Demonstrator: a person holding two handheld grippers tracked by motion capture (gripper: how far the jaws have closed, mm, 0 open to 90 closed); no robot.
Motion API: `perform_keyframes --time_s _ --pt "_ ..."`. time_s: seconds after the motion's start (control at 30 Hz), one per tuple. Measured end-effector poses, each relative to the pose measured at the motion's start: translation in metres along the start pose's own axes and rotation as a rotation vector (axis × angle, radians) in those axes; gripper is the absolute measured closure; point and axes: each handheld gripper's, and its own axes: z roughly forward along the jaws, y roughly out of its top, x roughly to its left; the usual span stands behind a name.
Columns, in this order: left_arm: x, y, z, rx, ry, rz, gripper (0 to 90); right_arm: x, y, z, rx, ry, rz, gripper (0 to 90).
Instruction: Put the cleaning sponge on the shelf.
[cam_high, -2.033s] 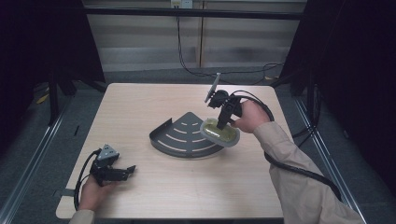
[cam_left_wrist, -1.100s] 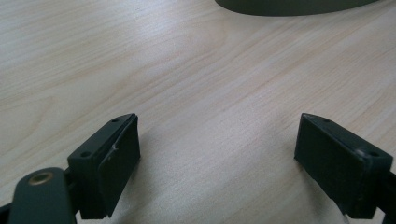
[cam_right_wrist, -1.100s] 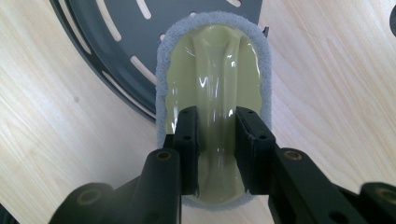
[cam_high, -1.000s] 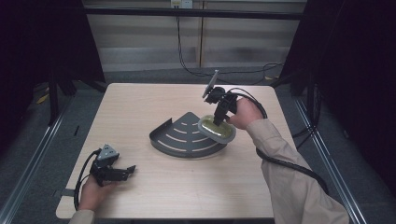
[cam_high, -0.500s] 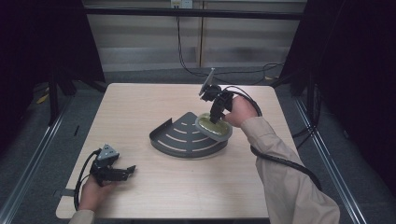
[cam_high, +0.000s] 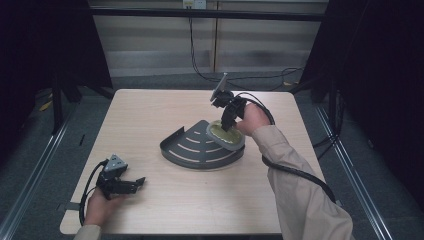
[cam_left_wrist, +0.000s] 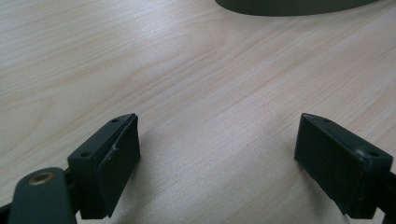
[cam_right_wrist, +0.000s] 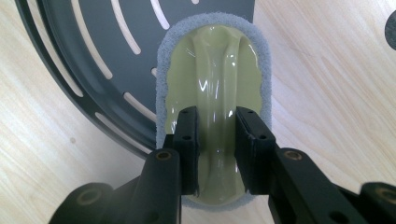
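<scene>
Light wood-grain rectangular table (cam_high: 150, 115) at centre on a grey carpeted floor (cam_high: 35, 165). Pale horizontally slatted wall panels (cam_high: 150, 45) at 12 o'clock, with black cables (cam_high: 200, 70) hanging before them. Dark curtains (cam_high: 45, 45) at 10 and 2 o'clock. Metal floor rails (cam_high: 30, 190) at 8 and 4 o'clock.

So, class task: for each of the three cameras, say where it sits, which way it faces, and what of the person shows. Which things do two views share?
High view: above the person's side, facing forward and down on the table; both forearms and hands show.
Left gripper view: rides the left claw, facing bare wood; jaws wide apart.
Right gripper view: rides the right claw, looking down at the scrubber, jaws gripping its ridge.
Shared: high and right views both show scrubber and rack.
</scene>
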Motion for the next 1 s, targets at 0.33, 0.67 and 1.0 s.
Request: perform_keyframes --time_s 0.33,0.67,1.0 --pt "0.000 0.000 0.000 0.000 0.000 0.000 13.6 0.003 0.006 0.006 -0.008 -0.004 0.002 71.6" --pt "0.000 0.000 0.000 0.000 0.000 0.000 13.6 0.007 0.009 0.015 0.000 0.004 -0.001 71.6" --pt "0.000 0.000 0.000 0.000 0.000 0.000 13.6 0.006 0.007 0.024 0.000 0.009 0.013 71.6"
